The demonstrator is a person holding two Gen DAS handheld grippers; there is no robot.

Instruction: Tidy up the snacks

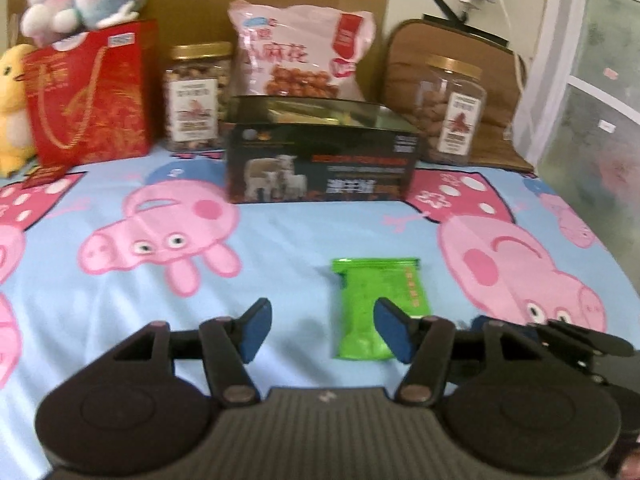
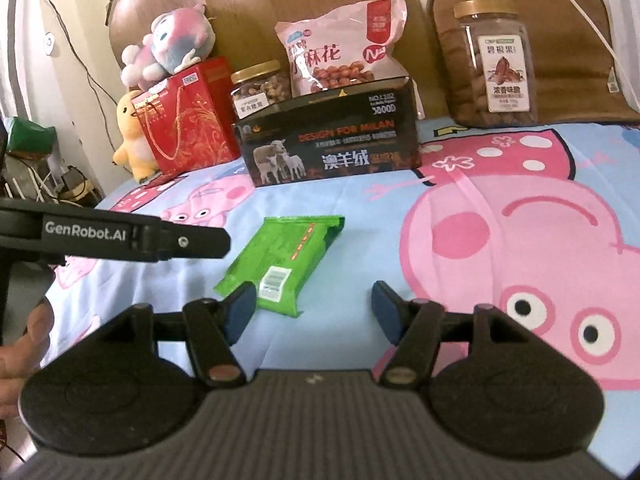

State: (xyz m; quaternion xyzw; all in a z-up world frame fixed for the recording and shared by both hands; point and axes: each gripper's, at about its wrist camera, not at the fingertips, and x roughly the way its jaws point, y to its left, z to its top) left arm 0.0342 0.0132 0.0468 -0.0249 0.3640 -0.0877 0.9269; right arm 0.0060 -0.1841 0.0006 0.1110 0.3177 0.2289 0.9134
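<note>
Both tools, left tool [image 1: 322, 330] and right tool [image 2: 312, 312], stand open and empty above the bed [image 1: 280, 240], so approach the green snack packet [image 2: 280, 264] lying flat at your left tool's one o'clock and straddle it before closing.

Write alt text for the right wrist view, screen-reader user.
The right hand-held gripper is open and empty above a cartoon-pig bedsheet, a green snack packet lying flat just ahead by its left finger. Behind stand a black box, two nut jars, a pink snack bag and a red gift bag.
</note>
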